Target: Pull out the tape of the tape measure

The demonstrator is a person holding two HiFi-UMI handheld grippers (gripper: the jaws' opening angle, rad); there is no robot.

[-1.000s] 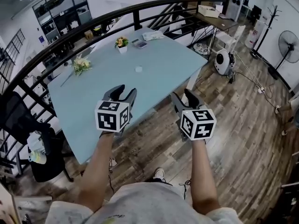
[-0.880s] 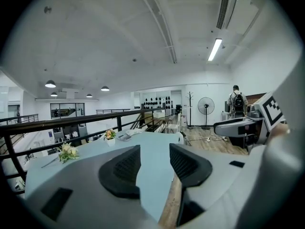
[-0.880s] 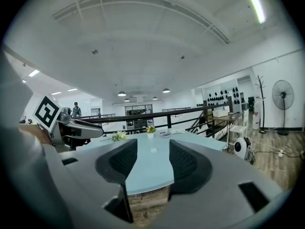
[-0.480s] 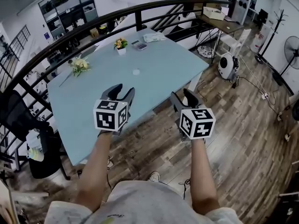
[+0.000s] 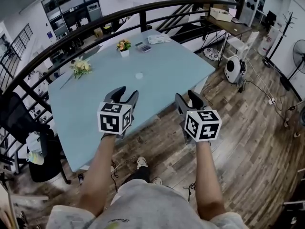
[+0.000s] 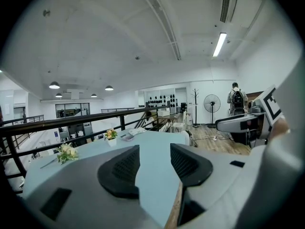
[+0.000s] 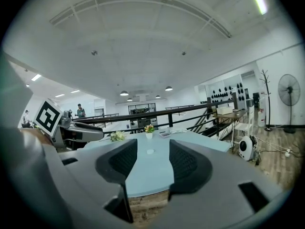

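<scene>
In the head view the tape measure (image 5: 138, 75) is, as I judge it, the small white round thing lying alone near the middle of the table (image 5: 167, 80), well beyond both grippers. The left gripper (image 5: 127, 91) hangs over the table's near edge. The right gripper (image 5: 186, 96) is over the wooden floor just off that same edge. Neither touches anything. In the left gripper view the left gripper's (image 6: 155, 149) jaws stand wide apart and have just been opening, and only the bare table top shows in the gap. The tape measure cannot be made out here, so one of the jaws may be covering it. In the right gripper view the right gripper's (image 7: 153, 144) jaws are also spread wide and carry nothing. The tape measure (image 7: 150, 151) shows as a pale dot far up the table, framed in their gap. It looks small and light, with a hard, smooth case, so it will likely skate on the slick table top if nudged rather than squeezed squarely. The sensible hold is one gripper clamped across the case's two flat faces while the other pinches the end tab. The tab is too small to see from here, so the side of the case it leaves from cannot be told. The tape itself should be thin and limp, and probably sprung, so it would want a steady, straight pull.
</scene>
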